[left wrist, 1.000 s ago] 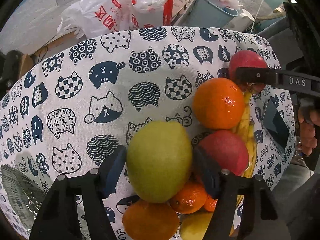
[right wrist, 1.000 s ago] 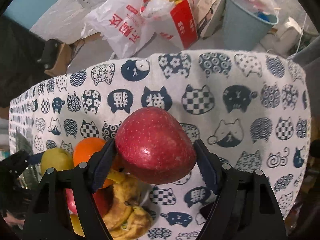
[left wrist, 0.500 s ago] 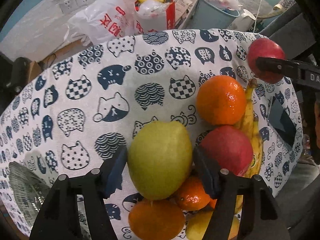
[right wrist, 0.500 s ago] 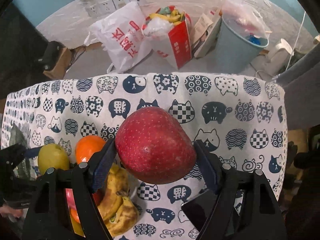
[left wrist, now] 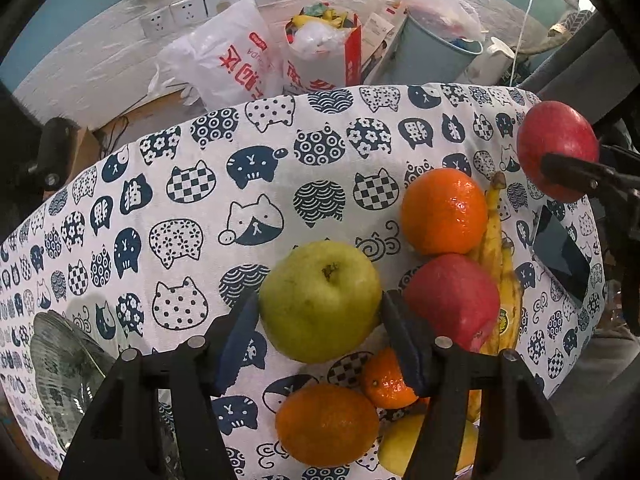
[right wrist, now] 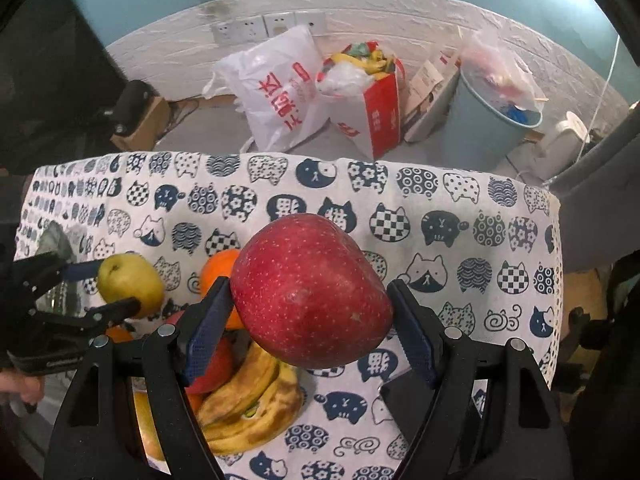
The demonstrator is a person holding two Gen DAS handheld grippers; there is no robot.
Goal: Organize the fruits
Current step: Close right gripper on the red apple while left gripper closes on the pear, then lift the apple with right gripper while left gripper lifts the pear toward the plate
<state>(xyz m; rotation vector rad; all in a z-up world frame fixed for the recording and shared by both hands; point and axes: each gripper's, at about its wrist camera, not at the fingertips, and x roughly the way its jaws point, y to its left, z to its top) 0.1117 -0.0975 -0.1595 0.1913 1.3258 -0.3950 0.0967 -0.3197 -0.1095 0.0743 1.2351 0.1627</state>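
Note:
My left gripper (left wrist: 320, 303) has its jaws closing on a green apple (left wrist: 316, 280); both pads touch its sides, stem end up. It hangs over the cat-print tablecloth (left wrist: 240, 184), just left of a fruit pile: a large orange (left wrist: 444, 212), a second red apple (left wrist: 452, 296), bananas (left wrist: 505, 276), a small mandarin (left wrist: 386, 380) and another orange (left wrist: 326, 424). My right gripper (right wrist: 309, 286) is shut on a big red apple (right wrist: 308, 292), held above the cloth and to the right of the pile. The left wrist view shows that apple (left wrist: 556, 144) at far right.
A glass bowl (left wrist: 64, 368) sits at the cloth's left end. A dark phone (left wrist: 560, 252) lies on the cloth, right of the bananas. Beyond the table's far edge are a white plastic bag (right wrist: 280, 92), a red bag of rubbish (right wrist: 368, 92) and a blue-grey bin (right wrist: 488, 128).
Both grippers have risen. The red apple went up and further from the pile. The green apple tipped so that its stem shows, and the left jaws narrowed on it.

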